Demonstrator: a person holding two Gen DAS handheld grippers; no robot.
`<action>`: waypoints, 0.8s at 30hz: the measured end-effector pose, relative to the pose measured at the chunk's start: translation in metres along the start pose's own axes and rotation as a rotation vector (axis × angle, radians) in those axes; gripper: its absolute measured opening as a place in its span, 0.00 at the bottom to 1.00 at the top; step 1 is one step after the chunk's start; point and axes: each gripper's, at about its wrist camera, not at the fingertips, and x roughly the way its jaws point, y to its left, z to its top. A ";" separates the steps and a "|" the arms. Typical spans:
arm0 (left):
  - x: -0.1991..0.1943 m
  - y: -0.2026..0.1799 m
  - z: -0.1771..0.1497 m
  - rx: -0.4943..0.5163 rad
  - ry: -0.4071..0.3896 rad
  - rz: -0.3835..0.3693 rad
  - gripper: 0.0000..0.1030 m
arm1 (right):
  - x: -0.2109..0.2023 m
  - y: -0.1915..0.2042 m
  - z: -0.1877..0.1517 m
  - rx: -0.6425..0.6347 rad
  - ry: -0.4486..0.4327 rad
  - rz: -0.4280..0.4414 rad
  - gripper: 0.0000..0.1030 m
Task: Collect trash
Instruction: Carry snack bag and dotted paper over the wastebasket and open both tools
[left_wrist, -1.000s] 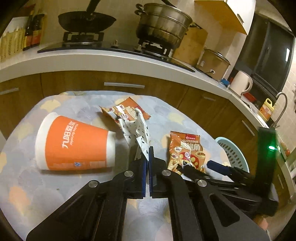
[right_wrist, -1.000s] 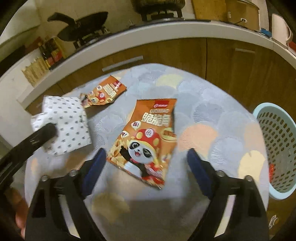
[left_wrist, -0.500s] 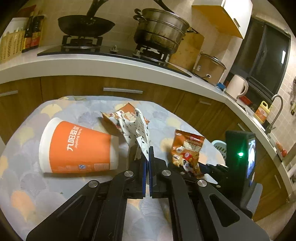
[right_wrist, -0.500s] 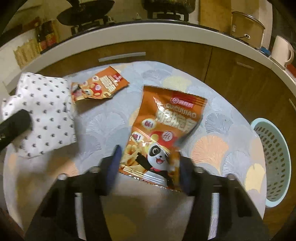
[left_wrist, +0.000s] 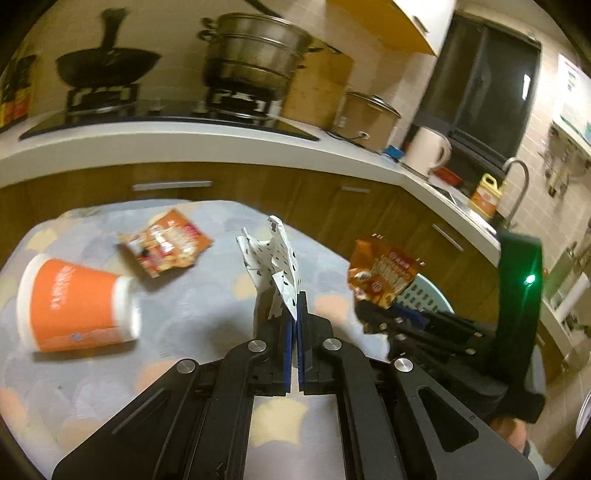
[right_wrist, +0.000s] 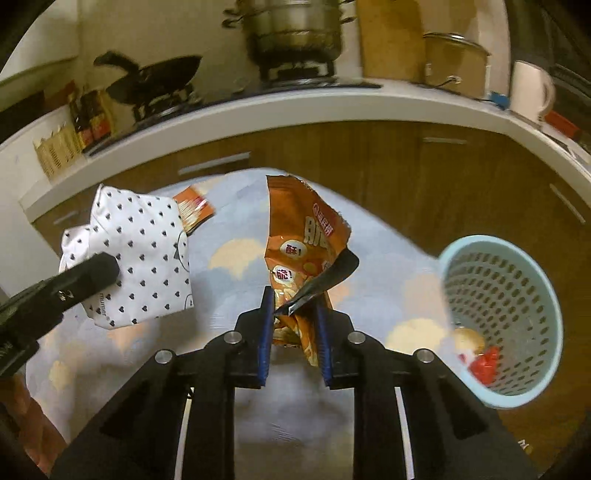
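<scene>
Lifted off the table, snack bag (right_wrist: 295, 254) sits pinched in closing right claw (right_wrist: 293, 314).

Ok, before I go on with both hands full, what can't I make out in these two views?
- Basket: right wrist view shows some red and pale scraps, too small to identify; left view has it hidden behind the snack bag.
- Orange cup: motion blur smears its print; absent from the right view.
- Small wrapper: mostly hidden behind the dotted paper.
</scene>
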 end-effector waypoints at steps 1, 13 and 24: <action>0.003 -0.007 0.001 0.008 0.004 -0.015 0.00 | -0.006 -0.009 0.001 0.009 -0.011 -0.014 0.17; 0.065 -0.100 0.017 0.138 0.075 -0.119 0.00 | -0.051 -0.123 -0.006 0.153 -0.083 -0.155 0.17; 0.141 -0.183 0.018 0.246 0.158 -0.217 0.00 | -0.027 -0.210 -0.031 0.269 -0.007 -0.220 0.17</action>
